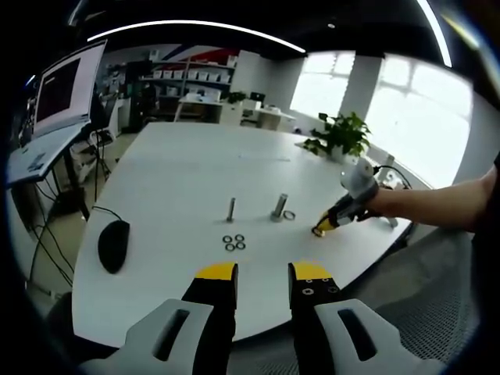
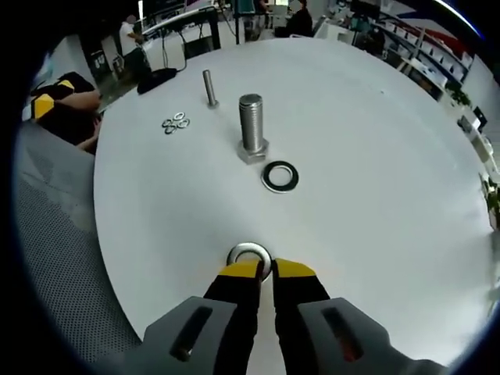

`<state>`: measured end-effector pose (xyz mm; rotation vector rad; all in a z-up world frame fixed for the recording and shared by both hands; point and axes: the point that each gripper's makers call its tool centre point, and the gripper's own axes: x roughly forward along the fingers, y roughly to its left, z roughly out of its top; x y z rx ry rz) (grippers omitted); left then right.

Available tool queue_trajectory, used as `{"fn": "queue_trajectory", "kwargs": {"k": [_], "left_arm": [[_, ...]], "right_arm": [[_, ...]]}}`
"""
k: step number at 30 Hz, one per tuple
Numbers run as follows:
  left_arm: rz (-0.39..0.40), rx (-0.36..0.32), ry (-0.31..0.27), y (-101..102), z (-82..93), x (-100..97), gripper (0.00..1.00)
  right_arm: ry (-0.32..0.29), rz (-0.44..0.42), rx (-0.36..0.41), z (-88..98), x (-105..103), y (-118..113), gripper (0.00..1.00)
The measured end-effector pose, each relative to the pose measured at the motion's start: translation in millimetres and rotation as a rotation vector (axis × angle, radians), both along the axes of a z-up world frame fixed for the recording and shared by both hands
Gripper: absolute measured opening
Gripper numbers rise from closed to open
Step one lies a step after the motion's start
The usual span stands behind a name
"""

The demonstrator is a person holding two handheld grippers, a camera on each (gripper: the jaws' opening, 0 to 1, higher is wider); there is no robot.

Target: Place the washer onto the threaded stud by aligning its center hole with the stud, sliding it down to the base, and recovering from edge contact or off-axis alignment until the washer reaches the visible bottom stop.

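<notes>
The washer (image 2: 250, 256) lies flat on the white table (image 2: 375, 156), pinched at its near rim by the right gripper (image 2: 266, 270), whose jaws are nearly together on that edge. The big stud (image 2: 251, 125) stands upright at twelve o'clock from it, well apart, with a second washer (image 2: 280, 176) lying just beside its base at about five o'clock. A thinner bolt (image 2: 208, 87) and a cluster of small washers (image 2: 176, 123) sit at about ten o'clock from the stud. With such a thin edge grip, the washer could likely tip or slip free on lifting, then catch the threads off-axis. The left gripper (image 1: 262, 275) hangs at the table's edge, jaws apart and holding nothing.
</notes>
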<state>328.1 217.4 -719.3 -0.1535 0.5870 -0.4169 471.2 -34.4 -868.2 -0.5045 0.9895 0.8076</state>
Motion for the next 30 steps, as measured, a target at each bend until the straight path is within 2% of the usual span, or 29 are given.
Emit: {"fn": "queue_trajectory", "kwargs": {"k": [4,10,17,30], "left_arm": [[0.003,-0.001,0.000,0.5,0.0,0.2,0.24],[0.004,0.000,0.002,0.6,-0.5,0.3,0.24],[0.005,0.000,0.003,0.7,-0.6,0.2,0.24],[0.001,0.001,0.004,-0.3,-0.7,-0.1,0.24]], "right_arm": [[0.004,-0.041,0.056,5.5,3.5,4.7,0.07],[-0.026,-0.030,0.071,11.9,7.0,8.6,0.07],[-0.098,-0.008,0.103,27.9,16.7,15.2,0.07],[-0.149,-0.012,0.149,48.8,25.3,23.5,0.07]]}}
